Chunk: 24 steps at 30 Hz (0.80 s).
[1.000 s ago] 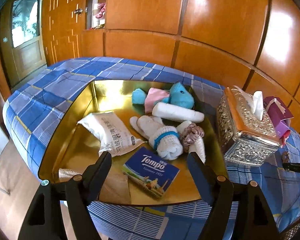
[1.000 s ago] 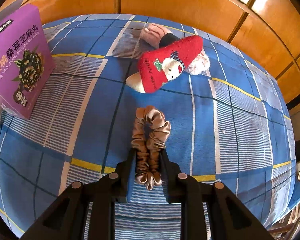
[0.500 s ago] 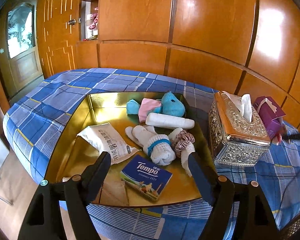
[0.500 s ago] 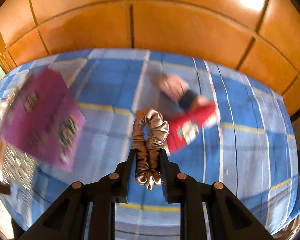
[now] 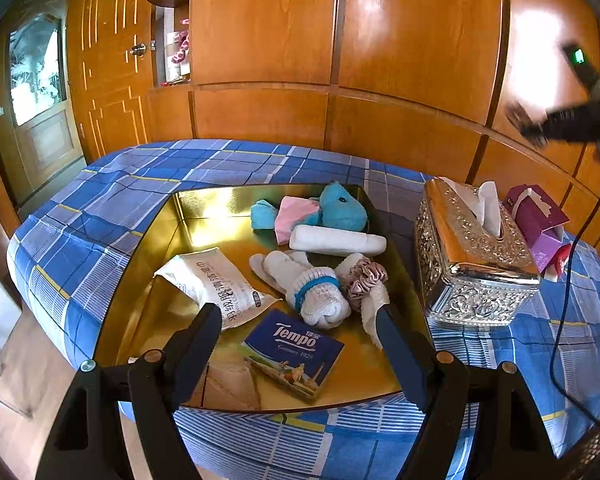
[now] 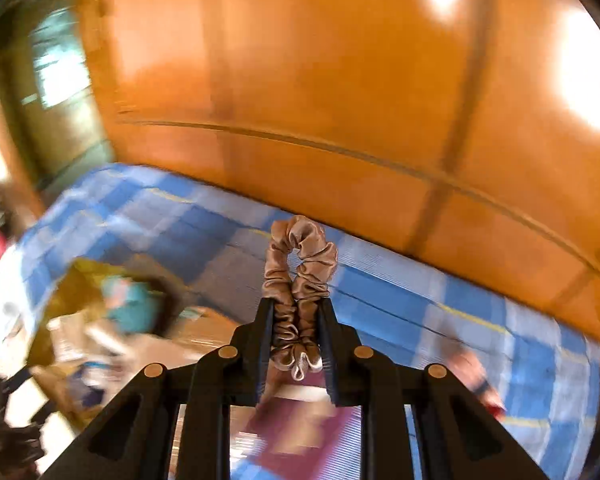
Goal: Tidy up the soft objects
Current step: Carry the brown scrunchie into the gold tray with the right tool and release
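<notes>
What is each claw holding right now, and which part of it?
Right claw pinches the tan satin scrunchie by its lower end, loop sticking forward. Left claw is open, holding nothing.

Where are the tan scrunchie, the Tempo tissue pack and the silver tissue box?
tan scrunchie [image 6: 300, 276]: right wrist view, on its loop above the fingers.
Tempo tissue pack [image 5: 294, 350]: left wrist view, on its blue face.
silver tissue box [image 5: 466, 280]: left wrist view, on its embossed side.

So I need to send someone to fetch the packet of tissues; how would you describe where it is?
Look on the blue checked bedspread for the gold tray. The tissue packet lies flat near its front edge, in front of the rolled white sock. It is the only dark blue packet, printed with "Tempo" in white.
</notes>
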Motion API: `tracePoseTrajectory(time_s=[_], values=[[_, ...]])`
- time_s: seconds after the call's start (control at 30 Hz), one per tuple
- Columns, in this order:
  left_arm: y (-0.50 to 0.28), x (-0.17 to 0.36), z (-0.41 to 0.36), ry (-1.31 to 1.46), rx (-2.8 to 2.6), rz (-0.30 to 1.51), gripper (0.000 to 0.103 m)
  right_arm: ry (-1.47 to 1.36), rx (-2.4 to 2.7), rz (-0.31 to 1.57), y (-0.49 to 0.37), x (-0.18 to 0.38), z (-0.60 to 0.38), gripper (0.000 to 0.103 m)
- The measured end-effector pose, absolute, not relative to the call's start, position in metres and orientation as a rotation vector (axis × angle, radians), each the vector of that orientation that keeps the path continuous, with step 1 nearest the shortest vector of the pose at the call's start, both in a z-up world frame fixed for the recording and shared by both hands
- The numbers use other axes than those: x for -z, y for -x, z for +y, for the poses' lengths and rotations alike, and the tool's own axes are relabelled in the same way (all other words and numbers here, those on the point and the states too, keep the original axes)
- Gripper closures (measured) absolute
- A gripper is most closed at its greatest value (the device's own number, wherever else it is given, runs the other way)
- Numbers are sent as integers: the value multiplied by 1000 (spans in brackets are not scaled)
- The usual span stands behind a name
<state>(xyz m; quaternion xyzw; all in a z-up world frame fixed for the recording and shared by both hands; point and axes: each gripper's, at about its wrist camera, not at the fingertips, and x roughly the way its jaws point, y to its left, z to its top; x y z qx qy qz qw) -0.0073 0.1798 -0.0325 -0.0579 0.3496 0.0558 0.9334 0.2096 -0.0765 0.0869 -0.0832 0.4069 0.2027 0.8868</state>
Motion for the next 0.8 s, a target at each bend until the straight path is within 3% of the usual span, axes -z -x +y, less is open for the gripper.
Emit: tracePoseTrajectory(time_s=[0.17, 0.47, 0.8], values=[[9, 31, 184, 118, -127, 712, 23, 277, -670, 831, -167, -81, -9, 82], [6, 34, 210, 148, -194, 712, 23, 435, -931, 953, -92, -17, 62, 82], [9, 29, 261, 220, -319, 684, 23, 466, -966, 1109, -80, 46, 115, 81]])
